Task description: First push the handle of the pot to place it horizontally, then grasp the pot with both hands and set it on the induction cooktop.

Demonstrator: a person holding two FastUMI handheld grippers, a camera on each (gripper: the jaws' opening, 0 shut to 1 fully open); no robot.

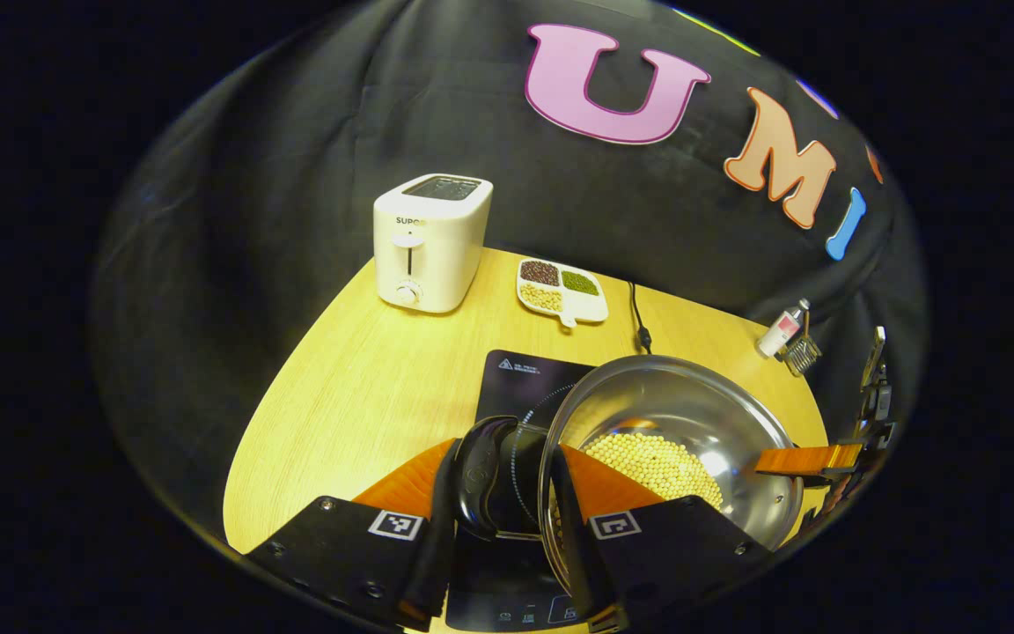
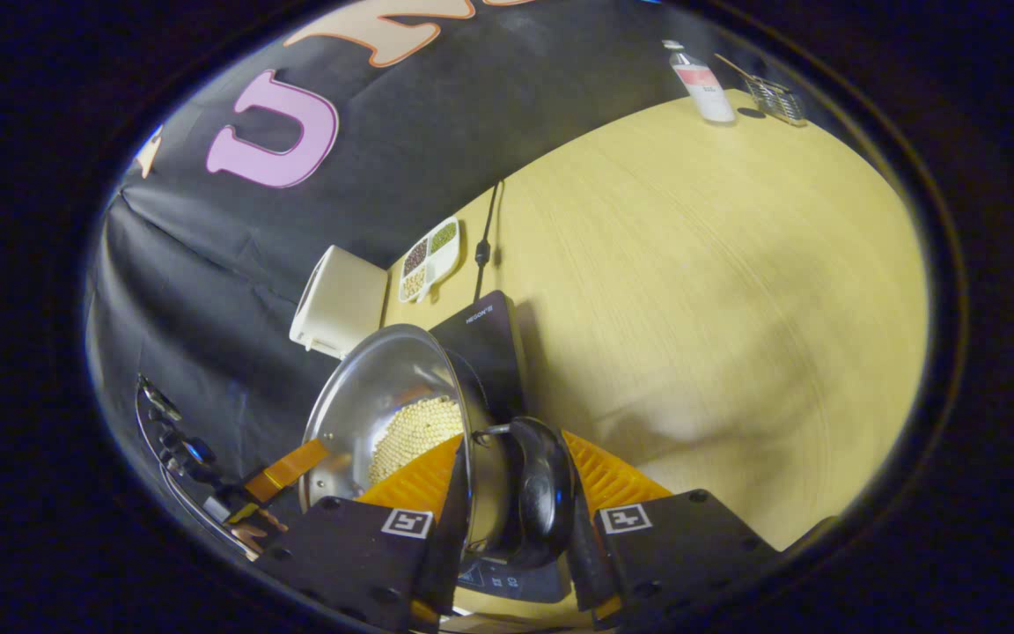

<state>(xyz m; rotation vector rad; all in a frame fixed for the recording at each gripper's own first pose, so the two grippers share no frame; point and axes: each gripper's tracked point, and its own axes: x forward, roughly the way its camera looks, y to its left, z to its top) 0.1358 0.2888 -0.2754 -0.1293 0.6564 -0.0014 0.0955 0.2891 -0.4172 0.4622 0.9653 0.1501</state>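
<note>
A steel pot with pale beans in it sits over the black induction cooktop; whether it touches the glass I cannot tell. My left gripper is shut on the pot's black side handle, with the rim just inside its right finger. Across the pot, the right gripper's orange finger reaches the far rim. In the right gripper view, my right gripper is shut on the other black handle of the pot. The cooktop lies behind, and the left gripper's orange finger shows beyond.
On the wooden table, a white toaster stands at the back left, beside a divided dish of beans. A power cord runs back from the cooktop. A small bottle and a wire rack stand at the far right.
</note>
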